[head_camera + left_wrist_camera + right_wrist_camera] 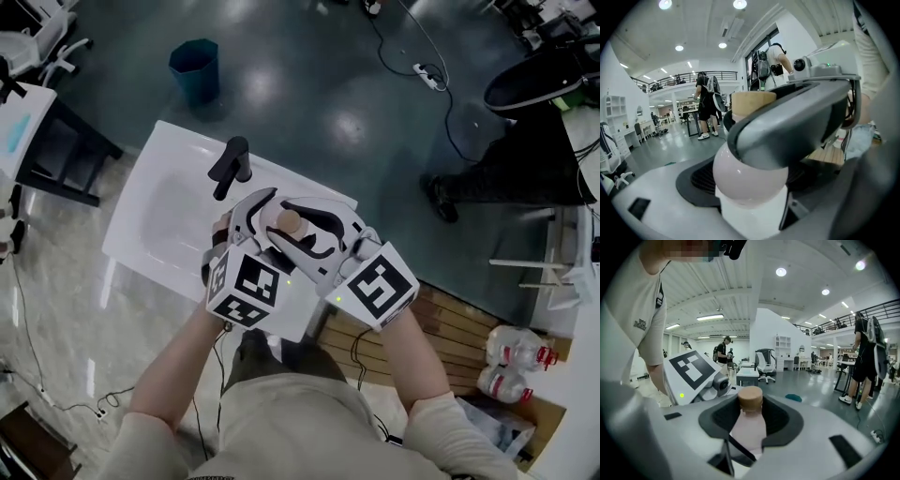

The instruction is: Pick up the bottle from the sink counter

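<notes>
Both left gripper (249, 225) and right gripper (315, 231) clasp the white-labelled bottle (289, 221).

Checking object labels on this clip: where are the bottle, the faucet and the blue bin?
bottle (289, 221), head view, on its tan cap.
faucet (231, 163), head view, on its black body.
blue bin (195, 80), head view, on its side wall.

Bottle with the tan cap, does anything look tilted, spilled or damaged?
Nothing stands out: the pale pink bottle with a tan cap looks upright, closed and intact, clamped between the left claw and the right claw.
</notes>
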Available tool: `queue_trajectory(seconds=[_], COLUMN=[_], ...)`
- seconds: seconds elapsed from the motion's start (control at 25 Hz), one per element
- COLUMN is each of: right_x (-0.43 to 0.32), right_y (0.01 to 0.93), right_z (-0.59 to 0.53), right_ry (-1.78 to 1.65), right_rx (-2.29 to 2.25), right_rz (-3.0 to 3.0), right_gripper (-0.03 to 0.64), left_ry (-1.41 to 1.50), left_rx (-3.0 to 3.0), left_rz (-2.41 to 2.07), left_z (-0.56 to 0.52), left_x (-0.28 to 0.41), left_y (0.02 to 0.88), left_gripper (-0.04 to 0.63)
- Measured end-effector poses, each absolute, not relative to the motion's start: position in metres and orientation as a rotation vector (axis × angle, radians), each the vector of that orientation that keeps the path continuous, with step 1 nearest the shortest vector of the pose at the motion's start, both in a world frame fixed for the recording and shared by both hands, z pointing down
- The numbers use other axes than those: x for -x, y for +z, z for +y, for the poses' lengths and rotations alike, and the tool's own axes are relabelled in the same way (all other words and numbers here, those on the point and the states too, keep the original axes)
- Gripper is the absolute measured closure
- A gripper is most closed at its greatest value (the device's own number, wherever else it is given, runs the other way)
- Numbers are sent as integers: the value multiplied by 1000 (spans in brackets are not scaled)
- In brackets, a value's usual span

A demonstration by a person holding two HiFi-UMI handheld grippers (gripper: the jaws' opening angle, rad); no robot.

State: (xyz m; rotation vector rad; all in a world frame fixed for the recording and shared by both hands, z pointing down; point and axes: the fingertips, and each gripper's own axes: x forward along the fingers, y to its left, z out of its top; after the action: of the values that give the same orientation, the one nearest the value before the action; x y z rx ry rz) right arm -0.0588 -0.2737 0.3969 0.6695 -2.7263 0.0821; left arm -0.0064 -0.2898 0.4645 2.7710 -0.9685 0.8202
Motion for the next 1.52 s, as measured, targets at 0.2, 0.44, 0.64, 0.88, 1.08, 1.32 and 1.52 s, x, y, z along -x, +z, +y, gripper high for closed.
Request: queue_trajectory(seconds=[0.2, 0.44, 0.64, 0.88, 1.08, 1.32, 1.52], right_x=[68, 81, 89, 93, 92, 90, 90], right_y=[347, 311, 302, 307, 321, 332, 332], right_z=[-232, -177, -137, -108, -92, -84, -88], right_ry=[36, 42, 44, 99, 142, 180, 191], right_rx=[-677, -677, -638, -611, -597, -624, -640], right_rz=[-2747, -2758, -2754, -2758, -2732, -2715, -2714], right_gripper=[497, 497, 497, 497, 497, 497, 497], left_ry=[815, 836, 805, 761, 786, 795, 790], left_rx=[-2803, -2822, -2811, -2765, -2734, -2726, -2731], left_rz=[-969, -951, -935, -887, -837, -791, -774], left_z=[-249, -195, -154, -121, -101, -90, -93], left_x=[15, 29, 35, 35, 33, 30, 31], left_y=[415, 379, 367, 374, 389, 399, 399], left_gripper=[206, 206, 206, 206, 206, 206, 206])
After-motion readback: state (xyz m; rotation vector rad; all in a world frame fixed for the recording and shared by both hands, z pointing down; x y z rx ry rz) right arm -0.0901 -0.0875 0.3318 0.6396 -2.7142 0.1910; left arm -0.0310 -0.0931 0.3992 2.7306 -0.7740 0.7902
